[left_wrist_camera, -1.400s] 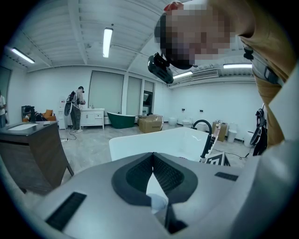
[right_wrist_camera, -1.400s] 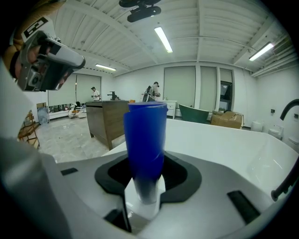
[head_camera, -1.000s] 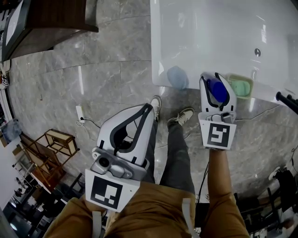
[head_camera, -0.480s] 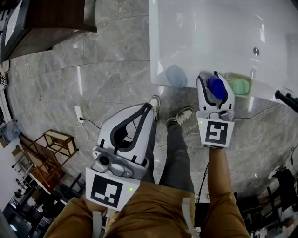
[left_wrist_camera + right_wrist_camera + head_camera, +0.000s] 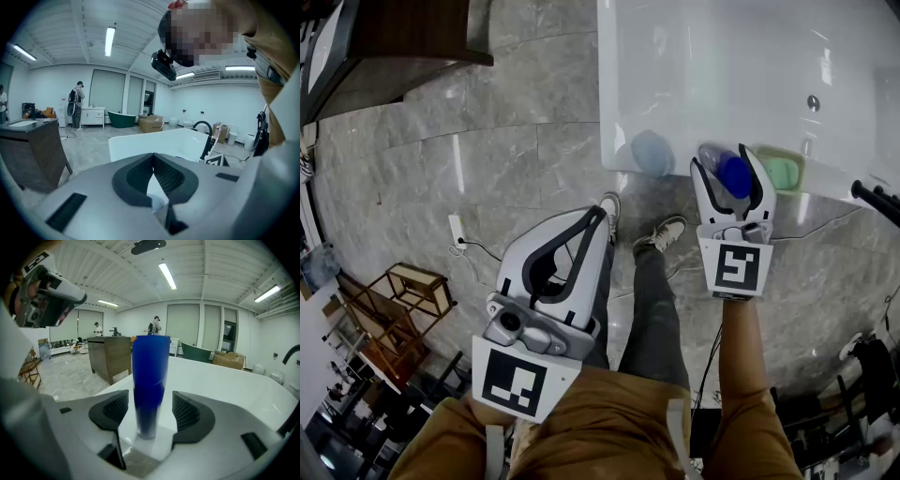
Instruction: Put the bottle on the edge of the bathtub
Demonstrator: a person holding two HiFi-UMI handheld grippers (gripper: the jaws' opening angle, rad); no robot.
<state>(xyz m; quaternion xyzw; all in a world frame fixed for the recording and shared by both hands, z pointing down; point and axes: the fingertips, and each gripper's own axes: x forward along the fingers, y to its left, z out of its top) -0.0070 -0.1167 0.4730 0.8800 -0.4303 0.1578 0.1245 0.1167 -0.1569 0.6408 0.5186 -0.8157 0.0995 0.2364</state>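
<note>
1. While the person stands at the white bathtub (image 5: 712, 66), the right tongs (image 5: 727, 157) reach over its near edge, and the blue bottle (image 5: 150, 380) sits between their jaws.
2. Those jaws have just been opening and now stand wide. Both dark ribbed pads (image 5: 115, 408) are clear of the bottle, with a gap showing on either side.
3. From where I stand, the bottle is upright on the flat white edge of the tub, resting on its own base with nothing gripping it.
4. Near it on the same edge, on the far side from the left tongs, lies a pale green dish (image 5: 785, 172).
5. Well apart from the tub, the left tongs (image 5: 600, 217) hang above the person's leg and the grey marble floor (image 5: 487, 159). Their jaws meet at the tips and hold nothing.
</note>
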